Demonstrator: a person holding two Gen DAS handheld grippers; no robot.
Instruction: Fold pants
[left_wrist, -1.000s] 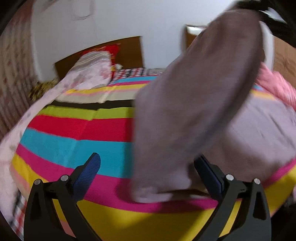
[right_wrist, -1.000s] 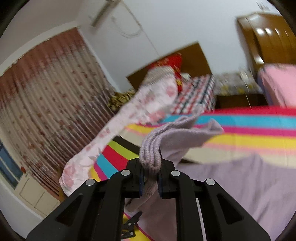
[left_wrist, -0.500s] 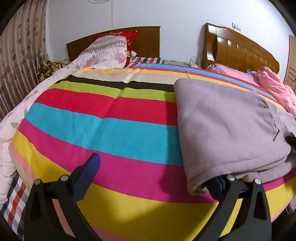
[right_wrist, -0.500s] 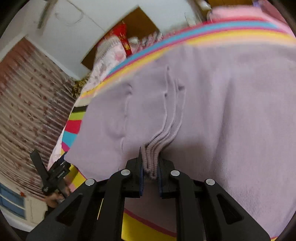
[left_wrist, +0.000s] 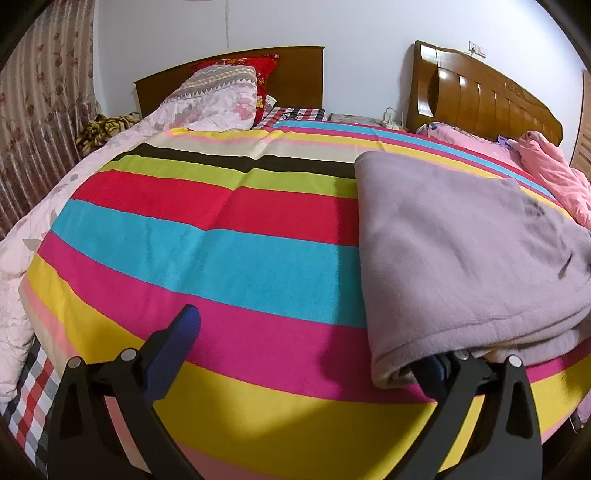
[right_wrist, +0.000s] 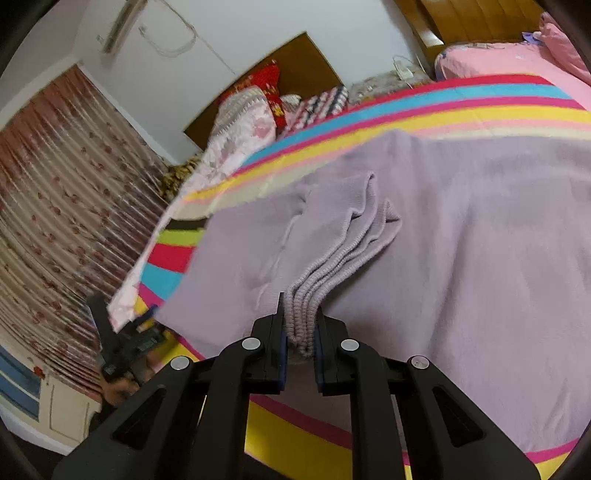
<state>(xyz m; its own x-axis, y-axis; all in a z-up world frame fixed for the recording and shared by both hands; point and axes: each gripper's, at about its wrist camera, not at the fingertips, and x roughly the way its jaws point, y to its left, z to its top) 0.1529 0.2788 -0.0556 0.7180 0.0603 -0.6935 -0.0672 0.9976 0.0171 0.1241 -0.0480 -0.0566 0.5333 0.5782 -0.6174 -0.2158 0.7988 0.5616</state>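
The mauve pants lie folded on the striped blanket that covers the bed, on its right half as the left wrist camera sees it, with the fold's near edge close to the blanket's near yellow stripe. Their ribbed cuffs are stacked in several layers on top of the wider spread of the same fabric.

The right tool is clamped on those ribbed cuffs: its two fingers stand nearly together with the bunched rib edges pressed between the blue pads, low over the pants.

The left tool is spread wide at the near edge of the pants. Its left finger stands clear above the pink and yellow stripes, well apart from the cloth, while its right finger is tucked under the rolled near corner of the pants, so most of its pad is hidden. Nothing is pinched between them. In the right wrist view the left tool shows small at the left corner of the pants, with a hand behind it.

Beyond the pants, at the head of the bed, a floral quilt is heaped against a dark wooden headboard.
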